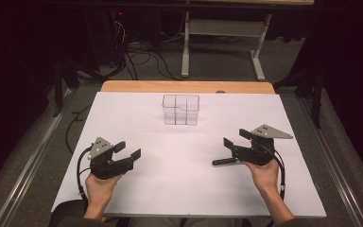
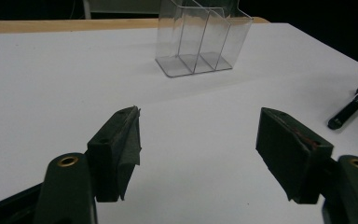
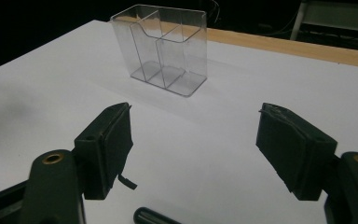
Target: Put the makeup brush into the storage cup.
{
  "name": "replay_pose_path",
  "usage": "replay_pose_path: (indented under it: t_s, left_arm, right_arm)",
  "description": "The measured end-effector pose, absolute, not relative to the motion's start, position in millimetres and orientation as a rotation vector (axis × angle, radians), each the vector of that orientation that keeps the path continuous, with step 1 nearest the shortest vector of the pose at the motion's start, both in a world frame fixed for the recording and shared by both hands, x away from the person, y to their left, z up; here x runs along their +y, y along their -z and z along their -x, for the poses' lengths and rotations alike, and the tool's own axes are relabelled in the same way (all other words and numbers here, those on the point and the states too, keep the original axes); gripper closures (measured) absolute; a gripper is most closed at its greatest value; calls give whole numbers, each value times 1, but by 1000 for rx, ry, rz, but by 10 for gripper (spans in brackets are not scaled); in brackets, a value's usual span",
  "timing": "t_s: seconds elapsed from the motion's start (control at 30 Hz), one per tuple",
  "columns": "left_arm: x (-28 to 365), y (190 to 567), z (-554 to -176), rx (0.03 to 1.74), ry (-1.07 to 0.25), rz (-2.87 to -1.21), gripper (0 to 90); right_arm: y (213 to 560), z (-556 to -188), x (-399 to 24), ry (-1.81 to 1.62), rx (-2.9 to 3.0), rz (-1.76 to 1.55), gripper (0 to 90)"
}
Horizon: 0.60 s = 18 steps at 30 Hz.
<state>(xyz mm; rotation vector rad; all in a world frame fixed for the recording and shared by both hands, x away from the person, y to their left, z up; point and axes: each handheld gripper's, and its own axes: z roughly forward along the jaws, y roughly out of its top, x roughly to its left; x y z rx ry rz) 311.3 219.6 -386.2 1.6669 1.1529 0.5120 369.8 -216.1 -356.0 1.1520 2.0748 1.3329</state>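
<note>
Two grippers: left gripper (image 1: 128, 150) and right gripper (image 1: 237, 140), one in each hand, both low over the table and aimed inward and forward.
Left gripper state: jaws wide apart, nothing between the pads; bare white surface shows in the gap in the left gripper view.
Right gripper state: jaws likewise spread, pads clear; no grip.
Thing in hand: black pen (image 1: 227, 161), lying flat on the sheet right by the right gripper, at its near inner side; its rounded end pokes up at the bottom edge of the right gripper view (image 3: 151, 217).
Long axis: runs roughly left-right across the table, tip toward the centre.
Nearer hand: right, clearly; the left is well apart from it and sees it far off to its right (image 2: 352, 108).
Likely goal: clear organiser (image 1: 181, 109), upright, three compartments, all vacant, far centre, ahead of both grippers.
Judgement: the right jaws would need to drop and straddle the pen across its axis.
Surface: white sheet (image 1: 123, 118) over a wooden top (image 1: 137, 86), flat, matte.
Room: dark, grey floor, cables, a table frame (image 1: 260, 56) beyond.
</note>
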Motion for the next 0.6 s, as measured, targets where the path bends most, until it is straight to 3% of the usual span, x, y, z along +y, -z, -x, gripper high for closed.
replay_pose_path:
  t_s: [0.6]
  left_arm:
    - [220,386,-311,1153,-512,-1670,303]
  right_arm:
    - [349,-381,-212,-1258,2105,-1159,280]
